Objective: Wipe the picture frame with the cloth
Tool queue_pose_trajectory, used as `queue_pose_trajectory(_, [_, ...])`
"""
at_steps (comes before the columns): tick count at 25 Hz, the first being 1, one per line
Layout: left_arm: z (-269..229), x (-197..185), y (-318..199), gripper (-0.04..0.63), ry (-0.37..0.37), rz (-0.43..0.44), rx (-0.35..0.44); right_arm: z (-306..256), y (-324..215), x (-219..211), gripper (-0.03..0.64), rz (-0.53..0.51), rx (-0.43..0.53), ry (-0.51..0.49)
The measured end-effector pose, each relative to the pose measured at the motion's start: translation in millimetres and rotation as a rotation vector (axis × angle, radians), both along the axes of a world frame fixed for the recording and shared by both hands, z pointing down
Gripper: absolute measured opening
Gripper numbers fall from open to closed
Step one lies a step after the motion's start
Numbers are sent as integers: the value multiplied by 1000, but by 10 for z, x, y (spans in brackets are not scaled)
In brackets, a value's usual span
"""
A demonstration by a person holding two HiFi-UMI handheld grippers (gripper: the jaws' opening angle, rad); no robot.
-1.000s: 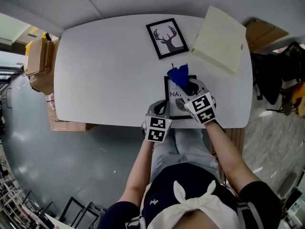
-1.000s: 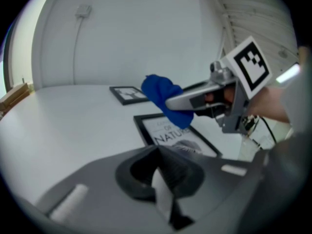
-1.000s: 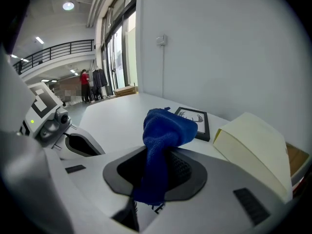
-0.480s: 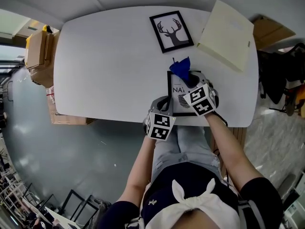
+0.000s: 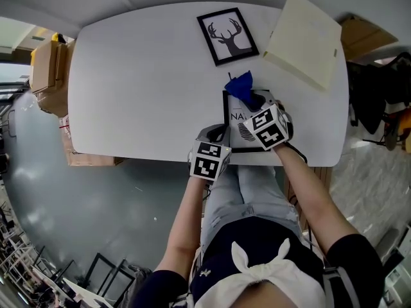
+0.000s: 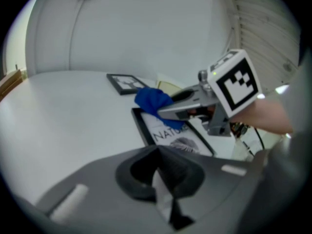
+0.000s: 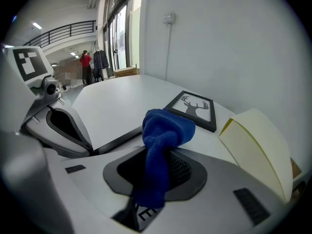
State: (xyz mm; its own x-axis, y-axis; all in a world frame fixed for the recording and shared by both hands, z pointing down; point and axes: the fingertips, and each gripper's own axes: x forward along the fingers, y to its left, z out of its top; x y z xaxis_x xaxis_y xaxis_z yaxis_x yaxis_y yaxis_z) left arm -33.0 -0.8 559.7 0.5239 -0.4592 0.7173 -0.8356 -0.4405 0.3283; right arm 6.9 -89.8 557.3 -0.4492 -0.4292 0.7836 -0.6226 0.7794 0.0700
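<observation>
Presently: wiping step in hand. Picture frame [image 5: 235,124] lies flat on the white table [image 5: 141,76], at the edge nearest the person, with a "NATURE" print and a feather-like motif under the glass.

Right gripper [image 7: 157,177]: jaws clamped on the blue cloth [image 5: 240,86]. The cloth is bunched into a wad that stands out ahead of the jaw tips. Head view puts the wad at the picture frame's far edge, with the gripper body lying over the frame's right half. Whether the wad presses the glass or rides just above it, I cannot say.

Left gripper [image 6: 161,179]: at the picture frame's near-left corner. Its own view is murky; the jaws look drawn together with a pale sliver between them. The right gripper view shows the frame's dark edge running into those jaws. Judged: it pinches the frame by that corner to steady it, though I would not swear to it.

Other items: a deer-print frame [image 5: 227,36] lies beyond the picture frame, well apart from it. A cream folder [image 5: 305,40] lies beyond and to the right of the picture frame.

Judgement on progress: mid-wipe, the wad working the far end of the glass.

Next move calls for drawing the wad back across the glass toward the near edge with light downward pressure. The left gripper should keep the frame from sliding off the table edge. The cloth must stay gripped firmly, since the wad could fold under and let a hard jaw tip meet the glass.
</observation>
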Motion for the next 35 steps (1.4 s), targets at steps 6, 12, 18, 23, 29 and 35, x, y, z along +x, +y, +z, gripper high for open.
queue_pose_trajectory(6, [3, -8, 2, 3, 23, 3, -9, 10, 17, -33, 94, -15, -11, 3])
queue_pose_trajectory(12, [0, 1, -4, 3, 3, 18, 11, 18, 55, -151, 94, -49, -20, -11])
queue_pose_trajectory(18, [-16, 23, 12, 3, -10, 35, 24, 20, 108, -253, 94, -80, -25, -19])
queue_pose_trajectory(23, [-16, 23, 11, 3, -3, 24, 25, 21, 164, -301, 94, -102, -42, -33])
queue_pose_trajectory(29, [-17, 25, 16, 3, -10, 23, 26, 25, 316, -338, 94, -124, -82, -68])
queue_pose_trajectory(35, [-18, 13, 12, 3, -7, -2, 34, 31, 436, -350, 94, -122, -124, -90])
